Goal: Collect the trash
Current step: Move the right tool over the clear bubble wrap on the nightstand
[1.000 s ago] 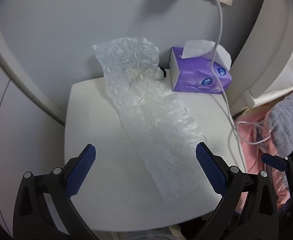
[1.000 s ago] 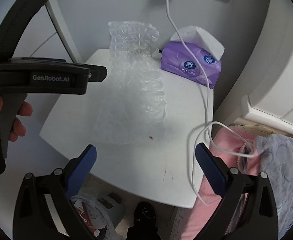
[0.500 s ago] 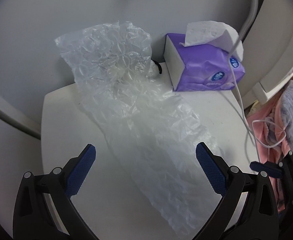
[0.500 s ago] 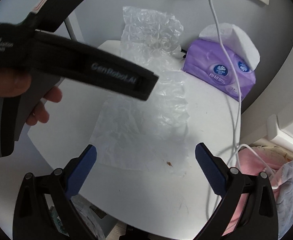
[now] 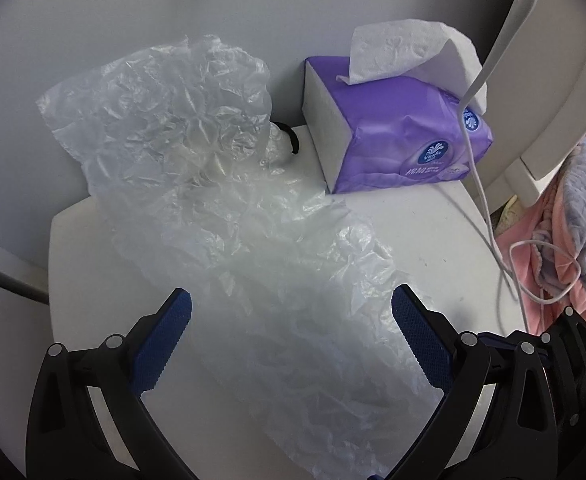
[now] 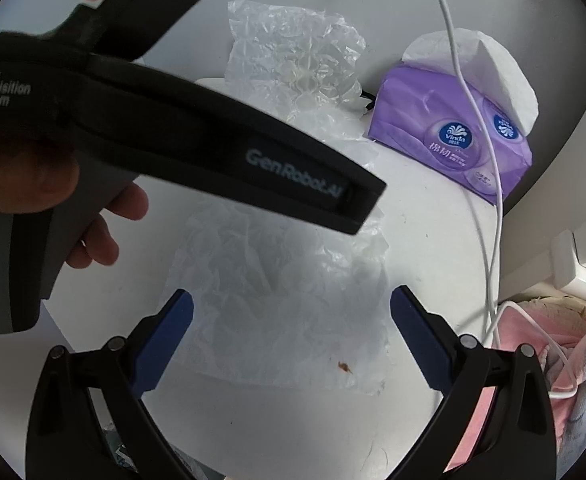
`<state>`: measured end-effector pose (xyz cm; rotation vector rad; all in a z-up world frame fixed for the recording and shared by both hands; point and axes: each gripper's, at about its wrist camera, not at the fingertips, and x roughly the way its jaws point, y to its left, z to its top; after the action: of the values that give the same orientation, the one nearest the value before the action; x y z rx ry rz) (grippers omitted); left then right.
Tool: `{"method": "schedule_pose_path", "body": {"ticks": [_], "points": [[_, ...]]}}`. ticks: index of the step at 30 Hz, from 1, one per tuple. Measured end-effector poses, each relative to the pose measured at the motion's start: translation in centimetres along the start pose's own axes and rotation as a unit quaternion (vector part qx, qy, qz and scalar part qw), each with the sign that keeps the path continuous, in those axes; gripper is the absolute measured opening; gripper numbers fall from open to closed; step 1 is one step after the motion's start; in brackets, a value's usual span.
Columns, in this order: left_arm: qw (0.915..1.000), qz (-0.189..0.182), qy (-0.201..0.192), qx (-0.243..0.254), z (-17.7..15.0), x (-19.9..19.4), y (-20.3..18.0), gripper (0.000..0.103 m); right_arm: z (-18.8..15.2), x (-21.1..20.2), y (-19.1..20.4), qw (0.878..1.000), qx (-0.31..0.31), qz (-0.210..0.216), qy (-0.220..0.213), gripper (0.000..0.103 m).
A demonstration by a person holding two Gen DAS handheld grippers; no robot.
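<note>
Lying along the small white table (image 5: pixel 393 240), one long crumpled sheet of clear plastic wrap (image 5: pixel 221 200) is running from the back edge, where its far end is leaning on the grey wall, toward the front edge. The left gripper (image 5: pixel 291 334) is hovering with jaws wide, the sheet's near part between them. The right gripper (image 6: pixel 291 334) is standing equally wide over the sheet's front end. One purple tissue pack (image 5: pixel 397 148) is sitting at the back right corner, one white cable (image 6: pixel 481 152) crossing it.
</note>
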<state>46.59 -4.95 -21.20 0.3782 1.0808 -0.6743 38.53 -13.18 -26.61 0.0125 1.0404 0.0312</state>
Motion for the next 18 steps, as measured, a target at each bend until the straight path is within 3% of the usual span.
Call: {"method": "schedule_pose_path", "body": {"ticks": [18], "points": [[0.9998, 0.017, 0.009, 0.011, -1.2, 1.8, -0.6, 0.097, 0.6, 2.5, 2.2, 1.0, -0.011, -0.008, 0.007, 0.096]]}}
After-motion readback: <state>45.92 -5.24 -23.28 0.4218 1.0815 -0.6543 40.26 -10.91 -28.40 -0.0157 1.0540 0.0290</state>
